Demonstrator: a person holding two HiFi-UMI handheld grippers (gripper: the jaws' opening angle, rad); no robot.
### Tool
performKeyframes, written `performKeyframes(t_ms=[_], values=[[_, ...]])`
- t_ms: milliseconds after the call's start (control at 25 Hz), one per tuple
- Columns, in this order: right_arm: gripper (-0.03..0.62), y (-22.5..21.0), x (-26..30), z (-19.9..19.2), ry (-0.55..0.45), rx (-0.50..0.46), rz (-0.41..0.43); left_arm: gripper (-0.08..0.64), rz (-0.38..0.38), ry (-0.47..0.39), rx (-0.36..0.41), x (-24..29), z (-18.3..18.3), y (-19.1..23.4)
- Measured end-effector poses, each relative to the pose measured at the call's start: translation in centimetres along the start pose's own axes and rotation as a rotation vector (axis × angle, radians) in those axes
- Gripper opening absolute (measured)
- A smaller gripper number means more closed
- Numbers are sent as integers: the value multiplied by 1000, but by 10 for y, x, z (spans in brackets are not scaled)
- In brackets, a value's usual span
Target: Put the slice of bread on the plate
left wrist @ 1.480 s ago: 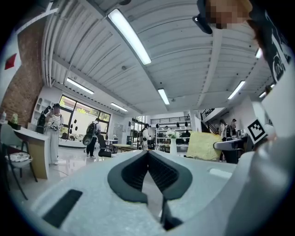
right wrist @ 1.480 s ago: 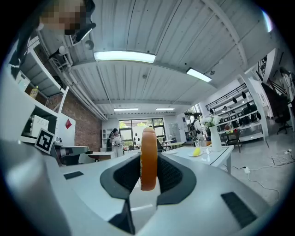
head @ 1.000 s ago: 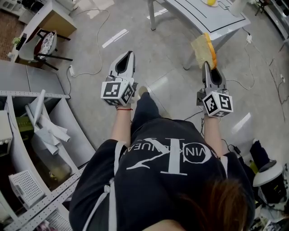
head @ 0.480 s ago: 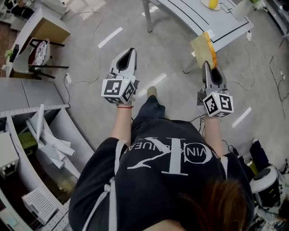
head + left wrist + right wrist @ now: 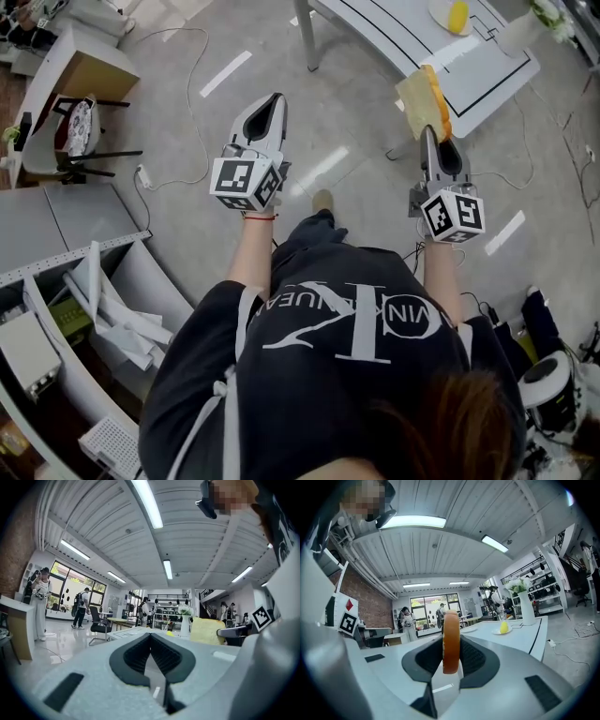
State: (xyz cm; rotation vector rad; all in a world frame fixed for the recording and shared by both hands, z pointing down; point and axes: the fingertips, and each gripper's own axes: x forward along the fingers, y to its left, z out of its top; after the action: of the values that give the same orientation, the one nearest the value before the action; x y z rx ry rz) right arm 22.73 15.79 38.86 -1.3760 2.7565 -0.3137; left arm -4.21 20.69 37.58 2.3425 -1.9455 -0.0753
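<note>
Head view: from above the person's shoulders, steeply down onto left gripper, right gripper, floor and white table. Left and right gripper views: close behind own jaws, facing level across the room. Shared by all three: that table's near end.

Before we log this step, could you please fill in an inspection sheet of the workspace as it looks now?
Surface: white table, black outlines marked, ahead of the person.
Job's things: slice of bread held upright, off the table; plate on table, something yellow on it.
Clutter: vase of flowers on table.
Grippers: right gripper shut on the slice of bread; left gripper shut, empty.
Cables: white cable across floor.
Surroundings: chair, grey shelving.
</note>
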Motion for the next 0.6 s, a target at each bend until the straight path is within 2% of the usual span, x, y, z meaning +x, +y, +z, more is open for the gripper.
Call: performKeyframes(t_ms=[320,600], values=[[89,9,57,0,-11,3,-46,9,-58,-3,-1,46,6,50],[89,18,85,3,-25,-5,-57,9,-80,-18,-6,65,9,76]])
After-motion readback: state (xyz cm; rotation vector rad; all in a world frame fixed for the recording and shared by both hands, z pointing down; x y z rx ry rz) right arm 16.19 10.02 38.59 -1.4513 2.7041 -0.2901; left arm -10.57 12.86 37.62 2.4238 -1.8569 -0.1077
